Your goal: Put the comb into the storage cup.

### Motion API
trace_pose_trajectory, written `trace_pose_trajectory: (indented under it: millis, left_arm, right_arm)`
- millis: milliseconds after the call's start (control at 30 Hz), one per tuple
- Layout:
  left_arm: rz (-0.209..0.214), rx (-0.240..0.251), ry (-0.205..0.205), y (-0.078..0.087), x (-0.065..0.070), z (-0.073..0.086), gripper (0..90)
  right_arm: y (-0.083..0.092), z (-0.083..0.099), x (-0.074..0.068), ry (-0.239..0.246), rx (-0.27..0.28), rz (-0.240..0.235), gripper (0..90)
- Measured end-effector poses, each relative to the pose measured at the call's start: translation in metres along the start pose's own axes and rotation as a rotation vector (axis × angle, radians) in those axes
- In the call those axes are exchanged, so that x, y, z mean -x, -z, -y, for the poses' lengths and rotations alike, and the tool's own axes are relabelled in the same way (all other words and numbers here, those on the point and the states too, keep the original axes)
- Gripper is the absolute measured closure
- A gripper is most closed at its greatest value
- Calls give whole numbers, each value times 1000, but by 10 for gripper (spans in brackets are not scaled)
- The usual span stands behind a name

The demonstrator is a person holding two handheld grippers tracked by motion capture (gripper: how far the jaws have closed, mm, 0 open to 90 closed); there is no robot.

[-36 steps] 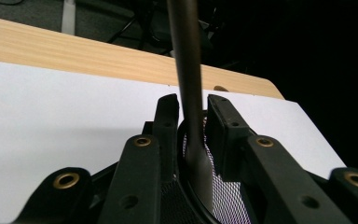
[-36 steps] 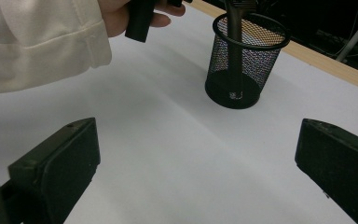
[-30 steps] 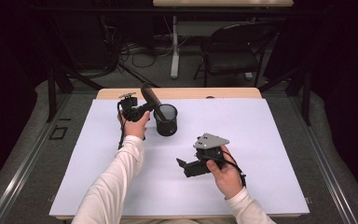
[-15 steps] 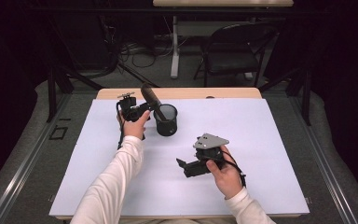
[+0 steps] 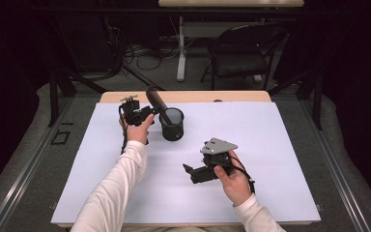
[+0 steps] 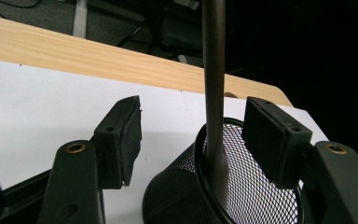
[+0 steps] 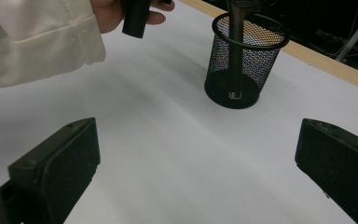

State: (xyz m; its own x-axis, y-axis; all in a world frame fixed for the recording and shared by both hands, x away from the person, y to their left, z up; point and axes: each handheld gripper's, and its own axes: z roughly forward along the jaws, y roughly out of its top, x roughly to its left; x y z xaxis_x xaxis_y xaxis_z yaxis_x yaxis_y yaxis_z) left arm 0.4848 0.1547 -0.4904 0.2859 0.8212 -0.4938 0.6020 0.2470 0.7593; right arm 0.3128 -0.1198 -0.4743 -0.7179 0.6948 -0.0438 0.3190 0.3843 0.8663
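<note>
1. A dark rod-shaped handle stands in a black mesh cup, its lower end inside the cup and its shaft leaning over the rim toward the far left in the high view.
2. The cup sits upright on the white table cover, in the far-left part of the sheet and near its far edge; a strip of bare wooden table edge runs just behind it.
3. The left gripper is just beside the cup on its left. In the left gripper view its jaws stand about half open on either side of the handle, and a gap shows between each pad and the shaft. The jaws have just been opening. The handle is between them but not clamped.
4. The right gripper is held low over the middle of the sheet, well apart from the cup. Its jaws are spread wide with nothing between them; the right gripper view shows bare sheet ahead of them up to the cup.
5. Open room: the sheet is bare to the right of the cup and across the near half, apart from the person's sleeves and hands.
6. Beyond the table's far edge stand a dark chair and desk legs on a grey floor.
</note>
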Motion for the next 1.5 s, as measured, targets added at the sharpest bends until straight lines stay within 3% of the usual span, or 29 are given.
trace_pose_trajectory:
  millis: [333,467,733,967,1100,1367,1500]
  left_arm:
    - [5,3,-2,3,-1,-1,368]
    - [-5,7,-20,6,-2,-3,367]
    - [-6,-23,-28,11,-6,-5,365]
    - [-23,-23,-68,15,-3,-6,348]
    - [-11,-31,-77,19,-1,-7,345]
    - [-6,-30,-145,24,3,-9,329]
    - [3,-40,-151,26,4,-9,325]
  right_arm:
    - [0,0,0,0,-1,0,0]
    - [0,0,0,-1,-1,0,0]
    - [0,0,1,-1,-2,1,0]
    - [0,1,1,-2,-1,2,0]
    - [0,0,1,-3,-1,3,0]
    - [-1,0,0,-1,0,4,0]
    - [-1,0,0,-2,-1,3,0]
